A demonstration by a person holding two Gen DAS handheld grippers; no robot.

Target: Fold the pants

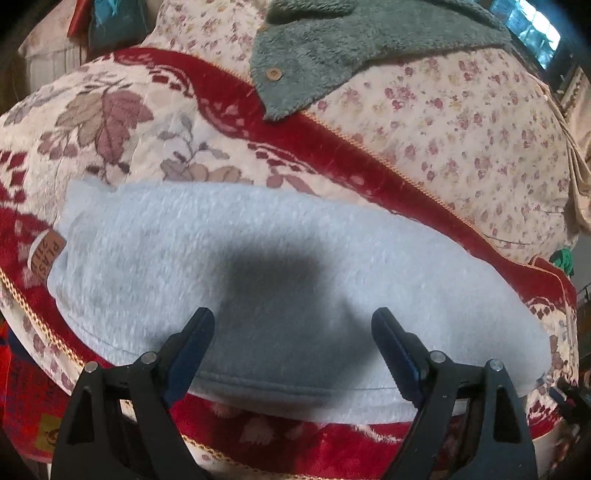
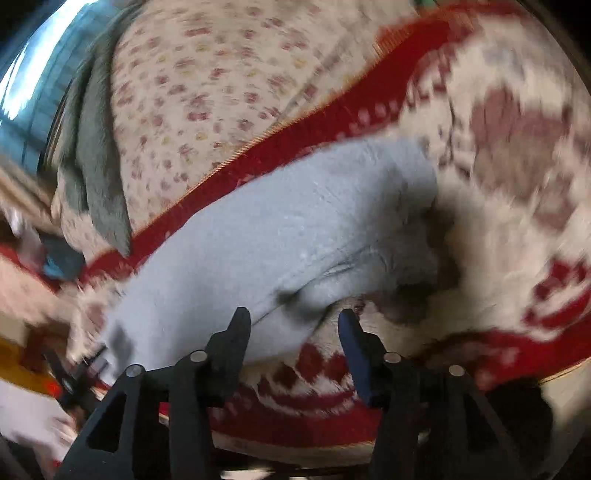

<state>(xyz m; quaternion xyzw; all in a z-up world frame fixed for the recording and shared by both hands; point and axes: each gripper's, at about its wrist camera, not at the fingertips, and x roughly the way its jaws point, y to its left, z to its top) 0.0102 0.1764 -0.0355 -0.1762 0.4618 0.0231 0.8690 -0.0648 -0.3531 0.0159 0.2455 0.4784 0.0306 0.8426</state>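
Light blue fleece pants (image 1: 280,280) lie folded in a long flat band on a red and cream floral blanket (image 1: 122,122). A brown label (image 1: 46,254) sticks out at their left end. My left gripper (image 1: 293,319) is open, its jaws wide apart just above the pants' near edge, holding nothing. In the blurred right wrist view the pants (image 2: 266,236) run diagonally, with a rumpled end at the right. My right gripper (image 2: 293,319) is open and empty over the pants' near edge and the blanket.
A grey-green fleece garment (image 1: 332,48) lies at the back on a small-flowered quilt (image 1: 461,122); it also shows in the right wrist view (image 2: 96,173). The blanket's corded edge (image 1: 44,325) drops off at the near left. A window (image 1: 535,26) is far right.
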